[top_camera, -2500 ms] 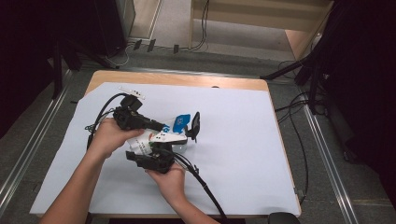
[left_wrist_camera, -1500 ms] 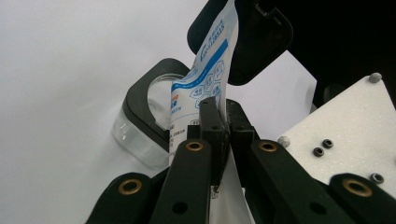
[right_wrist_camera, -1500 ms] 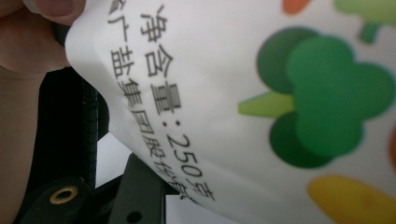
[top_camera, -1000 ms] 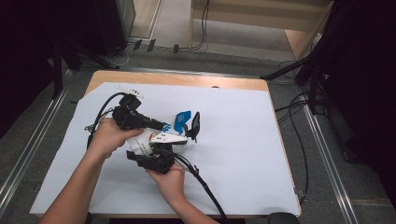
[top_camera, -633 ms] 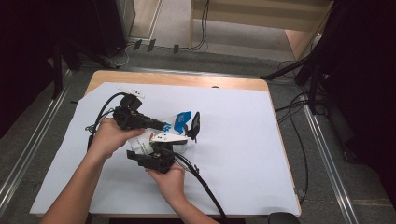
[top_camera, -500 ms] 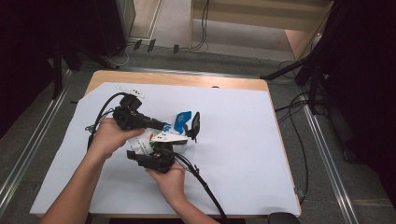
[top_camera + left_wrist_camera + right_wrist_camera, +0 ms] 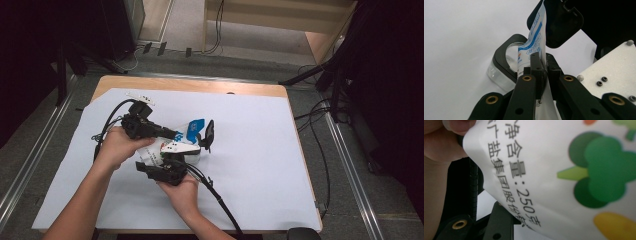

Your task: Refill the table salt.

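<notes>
My left gripper (image 7: 175, 135) (image 7: 541, 60) is shut on a white and blue bag (image 7: 192, 127) (image 7: 534, 37), pinching it near one end and holding it edge-up. The bag's top reaches over a clear jar (image 7: 196, 156) (image 7: 499, 72) with a black rim, whose black lid (image 7: 209, 134) (image 7: 564, 22) stands flipped open. My right gripper (image 7: 190, 157) reaches to the jar from the near side, its white plate (image 7: 614, 72) beside the bag; its jaws appear closed on the jar. In the right gripper view the bag's printed side (image 7: 561, 170) hangs close in front and hides the jar.
A white paper sheet (image 7: 260, 165) covers the wooden table (image 7: 200, 85). A small white strip (image 7: 140, 96) lies at the back left. Black cables trail from the left gripper (image 7: 107, 125) and from the right gripper (image 7: 220, 205) toward the front edge.
</notes>
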Demonstrator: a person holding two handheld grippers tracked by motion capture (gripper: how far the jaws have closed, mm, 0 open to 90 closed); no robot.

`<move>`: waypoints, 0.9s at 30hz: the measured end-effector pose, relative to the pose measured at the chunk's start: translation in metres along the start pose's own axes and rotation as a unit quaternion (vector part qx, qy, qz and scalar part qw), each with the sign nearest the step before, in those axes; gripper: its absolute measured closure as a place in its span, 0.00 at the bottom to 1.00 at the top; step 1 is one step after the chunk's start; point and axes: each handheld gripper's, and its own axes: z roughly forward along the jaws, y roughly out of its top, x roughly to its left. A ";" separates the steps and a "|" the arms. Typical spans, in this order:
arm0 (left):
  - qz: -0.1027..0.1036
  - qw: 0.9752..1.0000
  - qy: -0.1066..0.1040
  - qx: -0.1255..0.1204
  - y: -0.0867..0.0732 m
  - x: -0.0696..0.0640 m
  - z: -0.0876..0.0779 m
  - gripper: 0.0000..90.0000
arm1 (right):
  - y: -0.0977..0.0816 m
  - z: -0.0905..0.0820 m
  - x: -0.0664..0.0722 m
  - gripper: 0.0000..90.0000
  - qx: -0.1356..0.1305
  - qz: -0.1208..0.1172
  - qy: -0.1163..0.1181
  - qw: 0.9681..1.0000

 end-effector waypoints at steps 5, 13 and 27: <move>-0.001 1.000 0.001 0.000 0.000 0.000 0.000 0.98 | 0.000 0.001 0.002 0.70 0.004 -0.015 -0.009 1.000; -0.001 1.000 -0.002 -0.007 0.000 0.000 -0.001 0.97 | 0.001 0.000 0.000 0.72 -0.003 0.006 0.001 1.000; 0.003 1.000 0.000 -0.010 0.000 -0.002 -0.001 0.95 | 0.003 -0.002 0.000 0.73 -0.016 0.028 0.013 0.999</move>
